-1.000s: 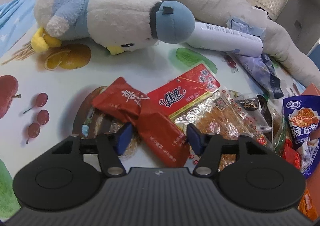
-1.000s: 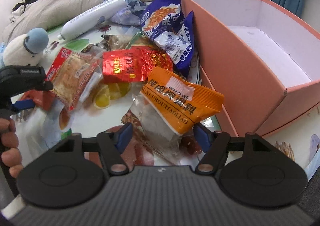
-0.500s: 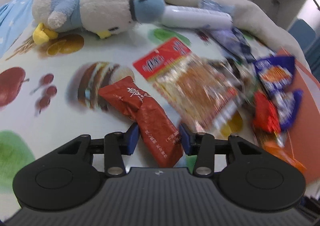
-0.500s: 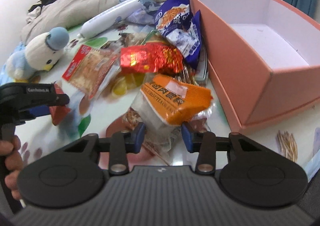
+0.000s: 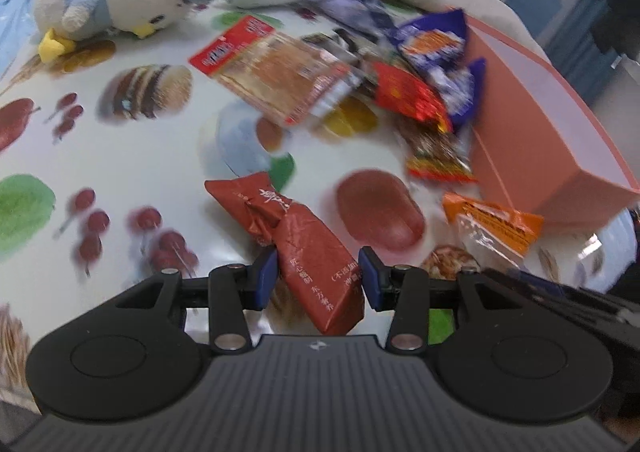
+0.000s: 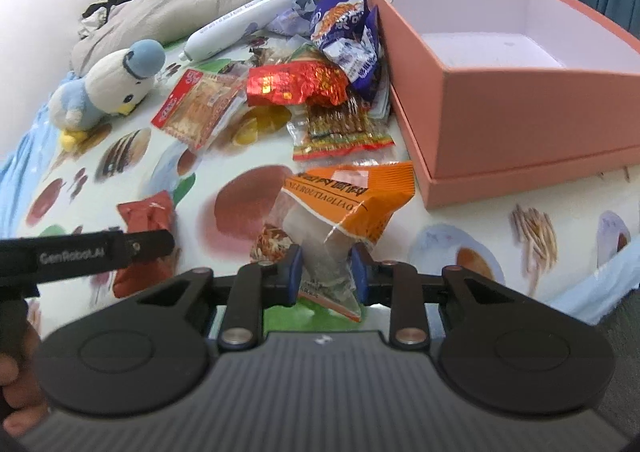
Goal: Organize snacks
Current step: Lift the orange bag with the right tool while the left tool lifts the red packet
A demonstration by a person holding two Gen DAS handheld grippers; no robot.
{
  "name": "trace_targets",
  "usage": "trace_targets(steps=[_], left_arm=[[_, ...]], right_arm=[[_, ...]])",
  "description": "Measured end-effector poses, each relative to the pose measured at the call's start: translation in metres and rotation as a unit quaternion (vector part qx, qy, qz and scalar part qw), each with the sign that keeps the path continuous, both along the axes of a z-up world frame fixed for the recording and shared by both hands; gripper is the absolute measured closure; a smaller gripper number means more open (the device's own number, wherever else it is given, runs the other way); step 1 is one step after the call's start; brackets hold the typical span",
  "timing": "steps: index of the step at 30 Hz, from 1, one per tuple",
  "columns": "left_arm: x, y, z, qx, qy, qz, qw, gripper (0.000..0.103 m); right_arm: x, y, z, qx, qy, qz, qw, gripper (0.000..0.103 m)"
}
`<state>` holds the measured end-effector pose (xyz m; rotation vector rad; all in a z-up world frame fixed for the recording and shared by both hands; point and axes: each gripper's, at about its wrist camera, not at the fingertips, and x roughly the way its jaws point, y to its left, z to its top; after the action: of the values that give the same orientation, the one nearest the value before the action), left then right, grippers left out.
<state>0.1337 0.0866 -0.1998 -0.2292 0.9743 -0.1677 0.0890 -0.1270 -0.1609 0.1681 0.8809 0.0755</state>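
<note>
My left claw point(image 5: 318, 278) has the dark red pack point(image 5: 304, 252) between its pads, which press both its sides; the pack hangs just above the printed surface point(image 5: 120, 156). My right claw point(image 6: 326, 278) is closing, its pads squeezing the clear end of the orange pack point(image 6: 352, 196), whose orange top sticks out toward the pink box point(image 6: 520, 108). The box stands open at the right edge of the snack heap. Around it: a blue chip bag point(image 6: 344, 28) leaning on the box wall, a red foil pack point(image 6: 296, 84) beside it, a striped candy pack point(image 6: 344, 132) lying between heap and orange pack, and a clear red-edged pack point(image 6: 200, 108) further left. A plush bird point(image 6: 112, 84) and a white tube point(image 6: 236, 30) sit at the far side, well apart from both claws. Between the orange pack and the box nothing lies. Compared with a second ago, both packs have been drawn off the heap toward me; the red pack no longer touches the clear pack, and the right jaws have narrowed markedly.
</note>
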Motion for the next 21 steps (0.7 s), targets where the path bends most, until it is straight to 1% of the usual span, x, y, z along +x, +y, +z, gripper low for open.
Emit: trace_targets(steps=[4, 6, 8, 10, 11, 12, 13, 14, 15, 18, 21], left_arm=[[-0.017, -0.005, 0.003, 0.004, 0.002, -0.01, 0.9999, 0.053], [-0.024, -0.006, 0.004, 0.009, 0.005, 0.002, 0.9999, 0.052], [-0.03, -0.005, 0.005, 0.015, 0.009, 0.016, 0.9997, 0.047], [-0.034, -0.003, 0.006, 0.014, 0.015, 0.027, 0.9994, 0.032], [-0.035, -0.002, 0.006, 0.012, 0.022, 0.035, 0.9991, 0.029], [-0.037, -0.001, 0.005, 0.012, 0.027, 0.043, 0.9986, 0.028], [-0.039, -0.001, 0.006, 0.013, 0.028, 0.054, 0.9981, 0.027], [-0.041, 0.0, 0.006, 0.01, 0.025, 0.062, 0.9977, 0.027], [-0.044, 0.001, 0.006, 0.004, 0.024, 0.069, 0.9973, 0.027], [-0.046, 0.005, 0.004, -0.008, 0.023, 0.091, 0.9955, 0.027], [-0.043, 0.008, 0.002, -0.022, 0.019, 0.104, 0.9942, 0.027]], right_arm=[[-0.012, -0.013, 0.001, 0.001, -0.011, 0.023, 1.0, 0.074], [-0.017, -0.019, -0.001, -0.002, -0.008, 0.024, 1.0, 0.074], [-0.019, -0.026, -0.003, 0.012, 0.001, 0.02, 1.0, 0.073], [-0.022, -0.03, -0.005, 0.016, 0.004, 0.012, 1.0, 0.072], [-0.023, -0.032, -0.006, 0.022, 0.005, 0.009, 1.0, 0.07], [-0.024, -0.034, -0.006, 0.028, 0.005, 0.007, 1.0, 0.06], [-0.024, -0.036, -0.006, 0.034, 0.004, 0.006, 0.999, 0.046], [-0.025, -0.036, -0.005, 0.038, 0.0, 0.005, 0.999, 0.039], [-0.026, -0.037, -0.004, 0.042, -0.007, 0.0, 0.999, 0.029], [-0.022, -0.033, -0.002, 0.054, -0.016, -0.005, 0.998, 0.027], [-0.016, -0.029, -0.003, 0.05, -0.017, -0.035, 0.998, 0.018]])
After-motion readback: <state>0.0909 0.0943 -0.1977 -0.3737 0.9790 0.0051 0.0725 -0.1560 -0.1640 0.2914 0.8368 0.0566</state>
